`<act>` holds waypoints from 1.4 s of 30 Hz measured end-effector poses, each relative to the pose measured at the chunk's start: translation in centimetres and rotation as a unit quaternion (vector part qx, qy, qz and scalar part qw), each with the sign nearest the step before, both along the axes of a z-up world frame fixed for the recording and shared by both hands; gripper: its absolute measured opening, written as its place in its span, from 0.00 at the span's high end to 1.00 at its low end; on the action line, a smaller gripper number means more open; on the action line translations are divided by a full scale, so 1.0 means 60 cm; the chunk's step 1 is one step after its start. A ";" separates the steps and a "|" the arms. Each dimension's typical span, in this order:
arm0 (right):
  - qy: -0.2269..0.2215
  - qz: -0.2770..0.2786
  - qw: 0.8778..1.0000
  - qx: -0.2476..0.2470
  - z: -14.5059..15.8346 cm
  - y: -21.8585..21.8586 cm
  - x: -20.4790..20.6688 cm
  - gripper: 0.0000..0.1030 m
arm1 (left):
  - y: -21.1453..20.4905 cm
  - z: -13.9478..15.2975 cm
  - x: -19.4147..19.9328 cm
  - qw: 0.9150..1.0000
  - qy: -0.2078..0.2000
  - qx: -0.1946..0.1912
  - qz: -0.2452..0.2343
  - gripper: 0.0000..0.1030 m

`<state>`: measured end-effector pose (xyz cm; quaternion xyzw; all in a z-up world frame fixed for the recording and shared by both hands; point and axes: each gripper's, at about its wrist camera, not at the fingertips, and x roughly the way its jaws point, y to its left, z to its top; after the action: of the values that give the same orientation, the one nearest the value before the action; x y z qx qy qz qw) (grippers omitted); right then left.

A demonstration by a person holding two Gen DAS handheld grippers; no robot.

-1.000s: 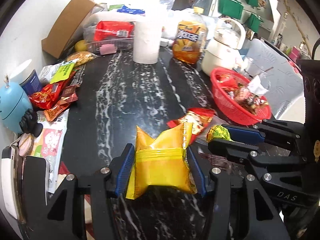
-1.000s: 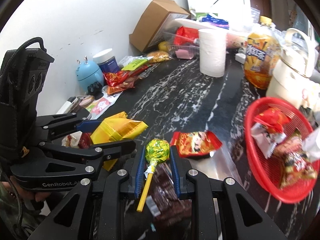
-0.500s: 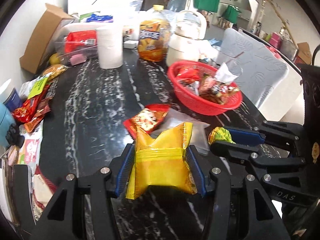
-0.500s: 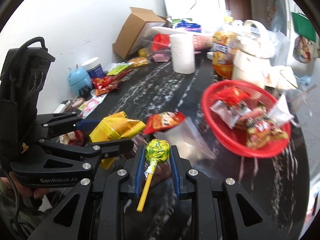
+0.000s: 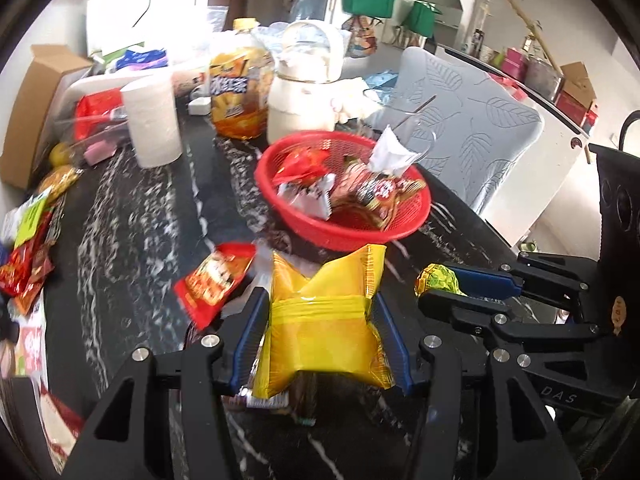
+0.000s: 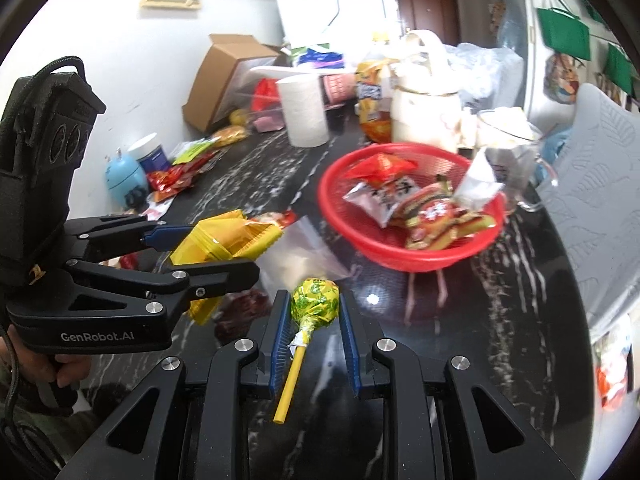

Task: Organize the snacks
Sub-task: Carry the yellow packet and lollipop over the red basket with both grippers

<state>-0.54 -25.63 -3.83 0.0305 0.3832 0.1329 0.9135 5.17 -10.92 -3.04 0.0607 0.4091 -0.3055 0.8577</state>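
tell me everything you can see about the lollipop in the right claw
The lollipop has a round head in crinkled, shiny yellow-green foil, twisted shut at the neck, on a plain yellow stick that points back toward the camera. The right claw is shut on it, the blue pads pinching the head from both sides, so it hangs above the dark marbled table and touches nothing else. The red basket lies just ahead.

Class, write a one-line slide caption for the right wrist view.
Right claw grips a green-wrapped lollipop while the left claw carries a yellow snack packet near the red basket.
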 end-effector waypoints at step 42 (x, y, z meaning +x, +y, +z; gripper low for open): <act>0.008 -0.018 1.000 0.024 0.001 -0.065 0.133 0.64 | -0.094 0.002 0.165 1.000 0.000 0.020 -0.022 0.48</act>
<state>7.45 -29.54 -3.76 0.0607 0.3870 0.1250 0.9116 15.06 -16.55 -2.89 0.0870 0.4139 -0.3164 0.8491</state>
